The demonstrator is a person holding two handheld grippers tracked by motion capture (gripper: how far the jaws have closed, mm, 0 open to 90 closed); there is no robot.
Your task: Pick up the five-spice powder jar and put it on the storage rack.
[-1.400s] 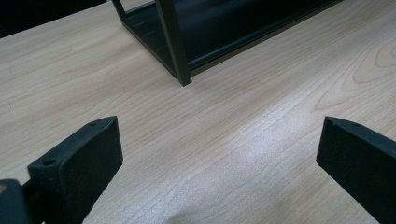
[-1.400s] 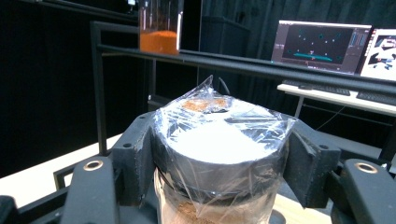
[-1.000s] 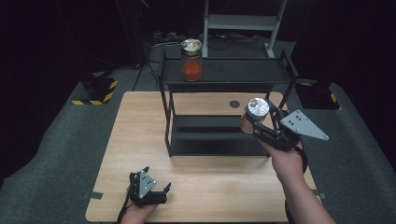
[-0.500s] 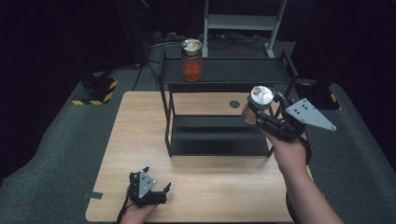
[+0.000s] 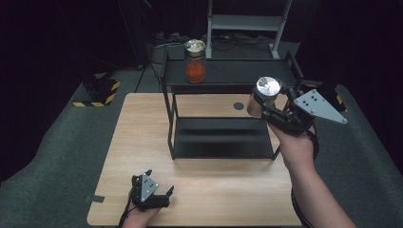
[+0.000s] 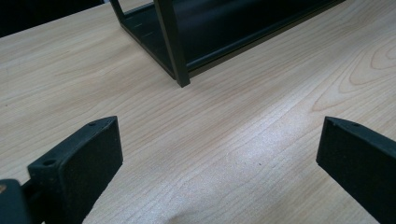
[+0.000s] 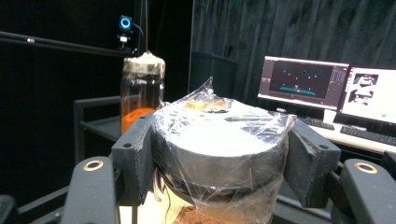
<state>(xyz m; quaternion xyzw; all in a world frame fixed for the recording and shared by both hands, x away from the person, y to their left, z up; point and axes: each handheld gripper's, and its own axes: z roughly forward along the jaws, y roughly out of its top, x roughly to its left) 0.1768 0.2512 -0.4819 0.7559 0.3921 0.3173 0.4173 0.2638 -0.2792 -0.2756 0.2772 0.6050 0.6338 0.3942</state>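
A jar with a plastic-wrapped lid hangs in the air beside the right end of the black shelf rack. My right gripper is shut on it, the pads pressing just under the lid. A second jar holding orange contents stands upright on the rack's top shelf at the left. My left gripper rests near the table's front edge, jaws wide open over bare wood.
The rack's lower shelf sits on the wooden table, its front corner post ahead of my left gripper. A dark round mark lies on the table behind the rack. Monitors stand far back.
My right gripper has lifted the wrapped jar upward, from beside the rack's middle height to about level with the top shelf. The left gripper has stayed put.
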